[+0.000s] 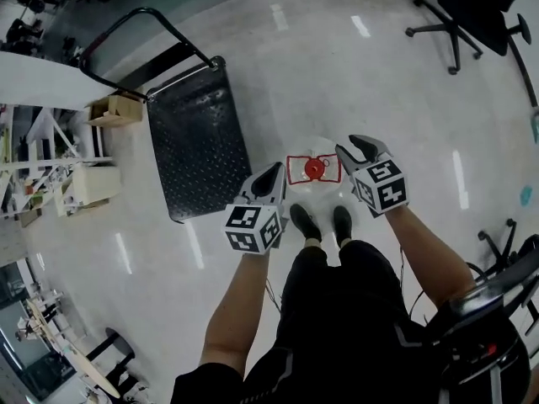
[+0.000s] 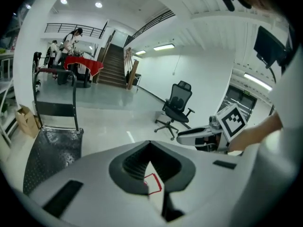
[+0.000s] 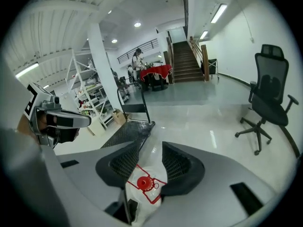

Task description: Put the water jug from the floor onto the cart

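Observation:
The water jug (image 1: 313, 169) stands on the floor just ahead of the person's shoes, a clear bottle with a red cap and a red square handle frame. The black platform cart (image 1: 198, 137) with a tubular push handle stands to its left. My left gripper (image 1: 274, 175) hovers to the left of the jug with its jaws together and nothing in them; in the left gripper view only a bit of the red frame (image 2: 152, 183) shows past the jaws. To the jug's right, my right gripper (image 1: 358, 148) is open, and the red cap (image 3: 142, 182) appears below its parted jaws, untouched.
A cardboard box (image 1: 118, 108) and shelving stand left of the cart. Office chairs (image 1: 459, 15) stand at the far right, one also in the right gripper view (image 3: 267, 103). The person's shoes (image 1: 320, 223) are right behind the jug. People stand at a distant red-covered table (image 2: 83, 65).

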### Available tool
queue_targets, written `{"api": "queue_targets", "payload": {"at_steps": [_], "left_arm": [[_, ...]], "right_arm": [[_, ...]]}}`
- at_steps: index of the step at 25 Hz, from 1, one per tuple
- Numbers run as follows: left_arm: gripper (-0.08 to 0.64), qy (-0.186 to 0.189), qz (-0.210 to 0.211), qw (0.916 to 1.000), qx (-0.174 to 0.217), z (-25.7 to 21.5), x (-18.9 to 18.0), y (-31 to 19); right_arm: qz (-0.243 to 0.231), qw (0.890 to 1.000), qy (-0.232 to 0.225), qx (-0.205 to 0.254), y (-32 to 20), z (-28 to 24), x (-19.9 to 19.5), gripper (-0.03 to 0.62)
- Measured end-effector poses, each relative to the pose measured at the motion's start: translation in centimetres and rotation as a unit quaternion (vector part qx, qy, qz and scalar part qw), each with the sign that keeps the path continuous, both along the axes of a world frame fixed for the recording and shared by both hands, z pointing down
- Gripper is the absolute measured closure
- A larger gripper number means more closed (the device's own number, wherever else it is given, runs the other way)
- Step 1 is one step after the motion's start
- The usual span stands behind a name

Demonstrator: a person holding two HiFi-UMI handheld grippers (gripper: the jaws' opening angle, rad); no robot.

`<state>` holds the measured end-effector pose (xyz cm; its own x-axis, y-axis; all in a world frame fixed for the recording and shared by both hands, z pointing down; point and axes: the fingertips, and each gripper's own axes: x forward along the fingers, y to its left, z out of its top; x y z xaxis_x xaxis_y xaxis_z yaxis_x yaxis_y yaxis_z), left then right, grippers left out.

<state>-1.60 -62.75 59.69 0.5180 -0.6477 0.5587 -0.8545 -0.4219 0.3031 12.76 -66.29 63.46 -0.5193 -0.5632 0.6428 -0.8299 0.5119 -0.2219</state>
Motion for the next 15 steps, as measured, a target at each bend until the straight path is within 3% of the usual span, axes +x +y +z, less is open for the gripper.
{"api": "queue_targets", "payload": {"at_steps": [7, 15], "left_arm": [[0.565, -0.017, 0.016, 0.9965, -0.081, 10.5, 0.3, 0.4], [0.565, -0.029, 0.043, 0.9903, -0.129, 19.7, 1.8, 1.2]], "right_arm": [[0.035, 0.996, 0.018, -0.08, 1.1, 11.9, 0.4, 0.451], [0.075, 0.984, 0.045, -0.157, 3.2, 23.0, 1.8, 0.451]]}}
